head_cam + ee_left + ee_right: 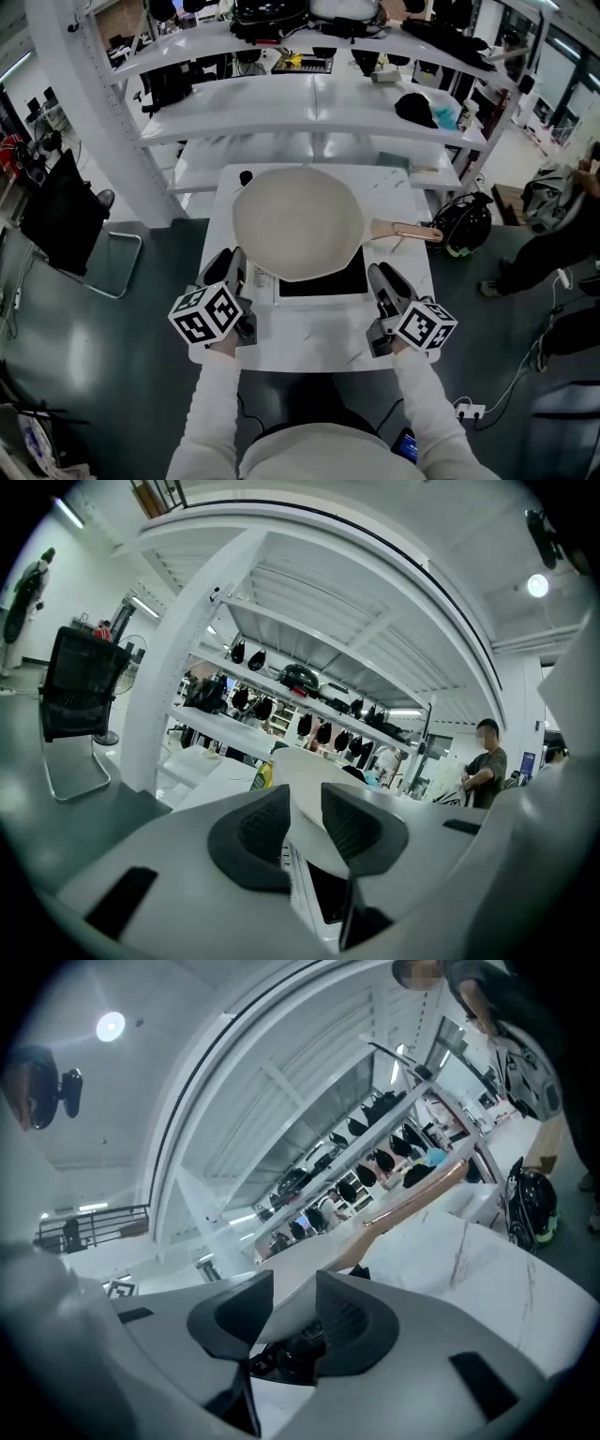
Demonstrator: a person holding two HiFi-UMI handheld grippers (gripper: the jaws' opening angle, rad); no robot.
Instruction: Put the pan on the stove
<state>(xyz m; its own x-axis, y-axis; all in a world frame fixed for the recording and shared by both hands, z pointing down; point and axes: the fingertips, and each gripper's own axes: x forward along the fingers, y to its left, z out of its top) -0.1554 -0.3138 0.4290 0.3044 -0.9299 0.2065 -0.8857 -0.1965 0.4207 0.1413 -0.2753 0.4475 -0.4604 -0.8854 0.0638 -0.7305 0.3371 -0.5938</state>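
Note:
A cream pan (295, 220) with a copper-toned handle (408, 230) pointing right rests over the back part of the black stove (323, 284) on the white table (309, 342). My left gripper (236, 258) is at the pan's front-left rim and my right gripper (378, 274) is at its front-right rim. In the left gripper view the pan's pale wall (298, 766) runs into the narrow gap of the left gripper (305, 803). The right gripper (293, 1288) likewise has the pan edge in its gap, the handle (412, 1199) beyond. I see neither pair of pads pressing on the rim.
White shelving (309, 103) loaded with dark gear stands right behind the table. A black chair (56, 220) is on the floor at left, a dark bag (464, 225) at right. A person (553, 234) stands at the far right.

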